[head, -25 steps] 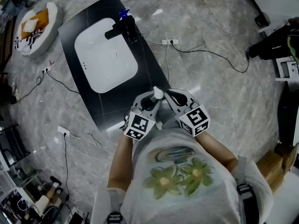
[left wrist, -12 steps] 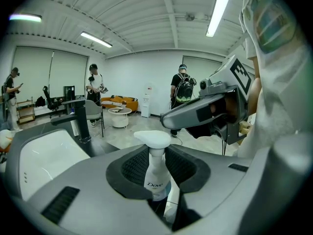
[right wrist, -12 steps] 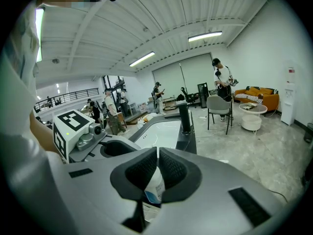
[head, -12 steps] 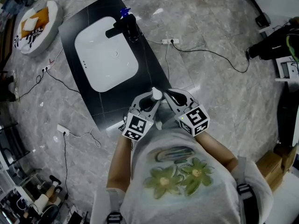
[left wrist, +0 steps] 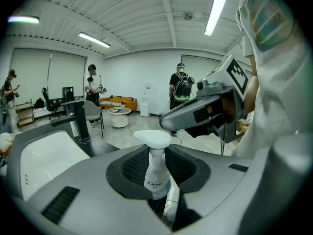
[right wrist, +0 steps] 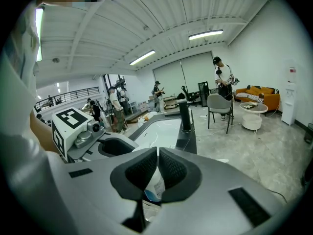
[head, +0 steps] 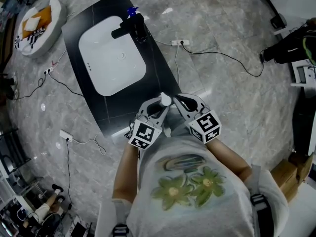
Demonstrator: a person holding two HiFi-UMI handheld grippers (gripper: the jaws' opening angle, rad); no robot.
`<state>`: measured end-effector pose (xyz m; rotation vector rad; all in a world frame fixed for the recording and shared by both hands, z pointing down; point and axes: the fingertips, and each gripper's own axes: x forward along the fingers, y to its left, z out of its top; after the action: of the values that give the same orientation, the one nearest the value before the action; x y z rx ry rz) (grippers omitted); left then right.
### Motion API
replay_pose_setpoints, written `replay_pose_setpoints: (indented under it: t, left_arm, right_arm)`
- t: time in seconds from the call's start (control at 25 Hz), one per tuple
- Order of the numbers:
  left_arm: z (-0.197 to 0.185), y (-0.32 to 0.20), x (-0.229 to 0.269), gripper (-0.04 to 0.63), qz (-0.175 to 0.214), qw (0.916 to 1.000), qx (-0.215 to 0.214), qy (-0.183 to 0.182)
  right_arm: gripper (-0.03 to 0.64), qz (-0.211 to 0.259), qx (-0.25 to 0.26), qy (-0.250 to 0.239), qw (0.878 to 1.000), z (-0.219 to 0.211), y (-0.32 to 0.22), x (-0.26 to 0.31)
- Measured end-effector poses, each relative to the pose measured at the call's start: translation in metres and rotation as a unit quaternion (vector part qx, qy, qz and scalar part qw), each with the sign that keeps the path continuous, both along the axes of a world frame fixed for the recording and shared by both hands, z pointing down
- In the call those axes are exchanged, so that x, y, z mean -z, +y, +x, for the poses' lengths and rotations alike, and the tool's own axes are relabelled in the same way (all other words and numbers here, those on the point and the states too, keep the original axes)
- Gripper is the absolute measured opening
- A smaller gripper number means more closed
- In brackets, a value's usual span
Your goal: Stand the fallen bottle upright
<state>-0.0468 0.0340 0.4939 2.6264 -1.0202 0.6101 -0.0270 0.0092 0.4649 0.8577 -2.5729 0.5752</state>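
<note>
Close against the person's chest, the left gripper (head: 157, 108) has its jaws about half closed, clamped on the body of the white pump bottle (left wrist: 157, 174). The bottle sits between the ribbed pads (left wrist: 133, 166) with its pump head up, so it already looks upright, and the grip seems meant to steady it. No view shows whether its base rests on anything.

At 3 o'clock from the bottle, the right gripper (right wrist: 157, 156) has its jaws drawn almost together with nothing pinched. The bottle's label shows only through the gap below its pads. My reading is that it waits there as a guard against tipping.

Both grippers slant slightly downward and converge on the bottle. Their marker cubes are nearest the body, and the forearms are tucked in.

Toward 11 o'clock lies the black worktop (head: 160, 75), with the bottle over its near edge. Beyond that, the white basin (head: 111, 58) is sunk into it. A black tap (head: 129, 29) stands at its far rim.

I judge that what remains is setting the bottle down and letting go.
</note>
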Motion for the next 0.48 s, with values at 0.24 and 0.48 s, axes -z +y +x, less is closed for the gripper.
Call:
replay_pose_setpoints:
  t: [0.24, 0.48]
  left_arm:
    - [0.001, 0.009, 0.0, 0.117, -0.005, 0.9999, -0.003, -0.01]
    - [0.0, 0.017, -0.001, 0.118, -0.003, 0.9999, -0.002, -0.014]
  right_arm:
    - [0.044, 0.0, 0.008, 0.0, 1.0, 0.0, 0.004, 0.001]
    - [0.044, 0.002, 0.017, 0.001, 1.0, -0.001, 0.01, 0.001]
